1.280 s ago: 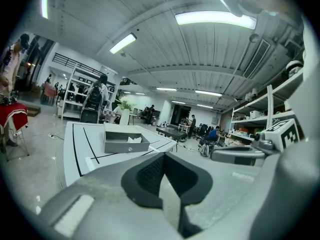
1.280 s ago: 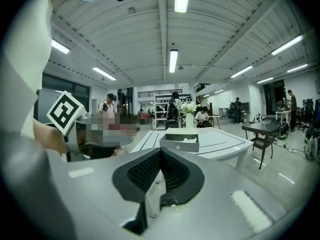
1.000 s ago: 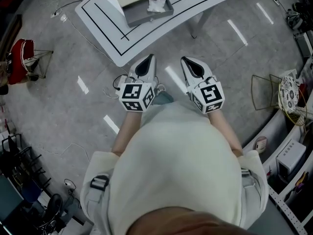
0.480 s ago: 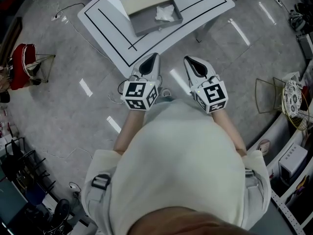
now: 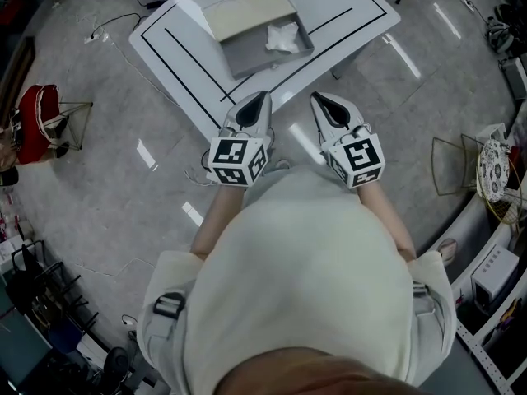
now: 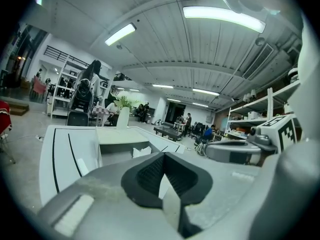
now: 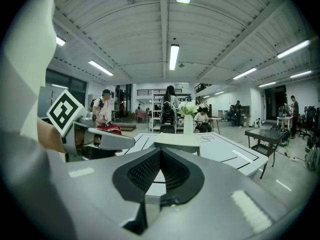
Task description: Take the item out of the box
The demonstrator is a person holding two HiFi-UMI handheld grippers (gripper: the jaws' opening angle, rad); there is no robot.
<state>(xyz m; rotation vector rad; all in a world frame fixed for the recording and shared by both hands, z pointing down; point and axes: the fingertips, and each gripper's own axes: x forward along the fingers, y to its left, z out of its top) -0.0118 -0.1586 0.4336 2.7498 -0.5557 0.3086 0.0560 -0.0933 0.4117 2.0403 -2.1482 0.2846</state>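
Head view: the left gripper [image 5: 257, 99] and right gripper [image 5: 318, 99] are held side by side, each with its jaws closed on nothing. Their tips now meet the near edge of the white table [image 5: 350, 11], which lay farther ahead a second ago. The crumpled white item [image 5: 282, 37] lies inside the open grey box [image 5: 247, 56] on that table, apart from both grippers.

A glossy grey floor [image 5: 99, 179] mirrors long strip lights [image 7: 173, 56] set in a ribbed white ceiling [image 7: 125, 29]. On the floor stands a white table [image 5: 354, 2], a black line tracing its edges. A red seat [image 5: 33, 109] sits far left, and white shelving [image 5: 494, 299] lines the right.
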